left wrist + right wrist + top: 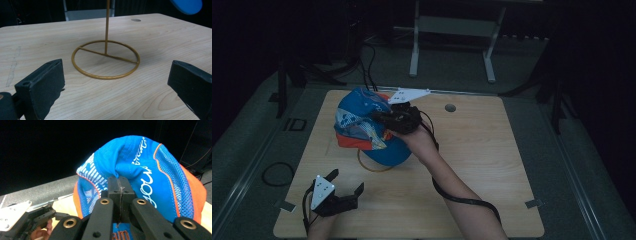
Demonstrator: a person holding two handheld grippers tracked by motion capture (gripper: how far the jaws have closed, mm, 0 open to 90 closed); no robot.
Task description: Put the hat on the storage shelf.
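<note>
Nearest the person, the left gripper [346,185] rested low on the wooden table [492,165] with its jaws spread wide apart and nothing between them, facing the round base of a gold wire stand [105,59]. Farther in, the right gripper [384,118] had its jaws pinched together on the fabric of a blue and orange cap [362,127], which sat over the stand near the table's left middle.
</note>
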